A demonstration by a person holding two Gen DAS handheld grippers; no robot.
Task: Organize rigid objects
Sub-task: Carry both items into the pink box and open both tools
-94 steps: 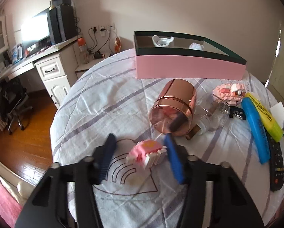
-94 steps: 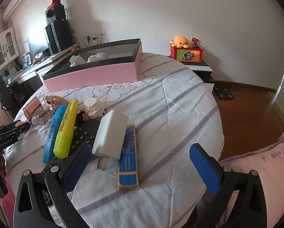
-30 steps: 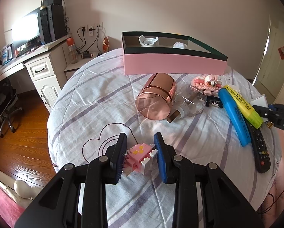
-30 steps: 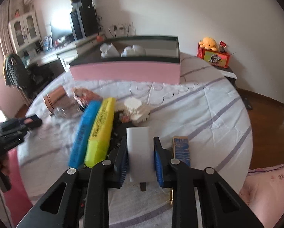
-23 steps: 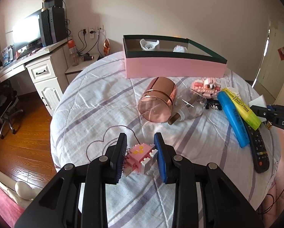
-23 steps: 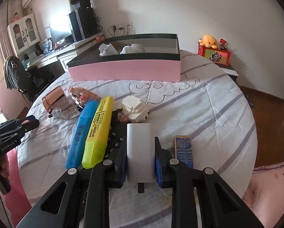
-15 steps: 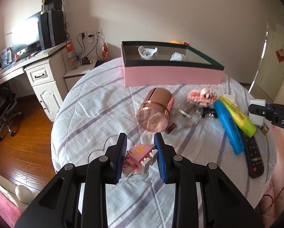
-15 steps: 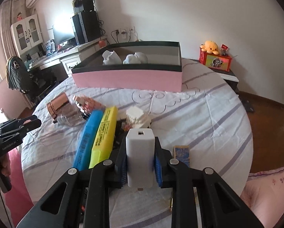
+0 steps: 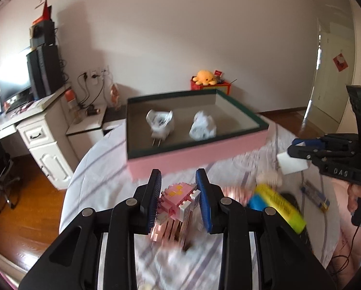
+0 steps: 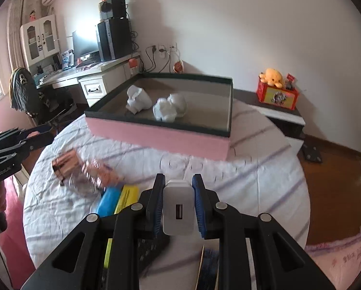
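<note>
A small pink and white brick-built toy figure (image 9: 178, 199) is pinched between the blue pads of the left claw (image 9: 179, 199) and is held in the air above the round surface covered with a white cloth with purple stripes (image 10: 253, 169). A white rectangular plug-in charger block with a USB port (image 10: 178, 211) is pinched in the same way by the right claw (image 10: 178, 209); in the left wrist view this block (image 9: 292, 165) is seen at the tip of the right claw (image 9: 298, 148), also clear of the cloth.

Behind both held things, a wide shallow box with pink outer walls and a dark green rim (image 9: 197, 155) is standing on the cloth. Inside it two white objects are lying apart from each other: a white plug adapter with metal pins (image 9: 159, 125) and a white lumpy figure (image 9: 202, 128).

Below the claws, a yellow highlighter-shaped case (image 9: 280, 204) and a blue one (image 10: 109, 200) are lying side by side, and a shiny copper-coloured cylindrical can (image 10: 64, 165) is lying on its side near them. These are blurred.

An orange plush octopus (image 10: 272, 77) is placed on a red box (image 10: 277, 97) behind the surface.
</note>
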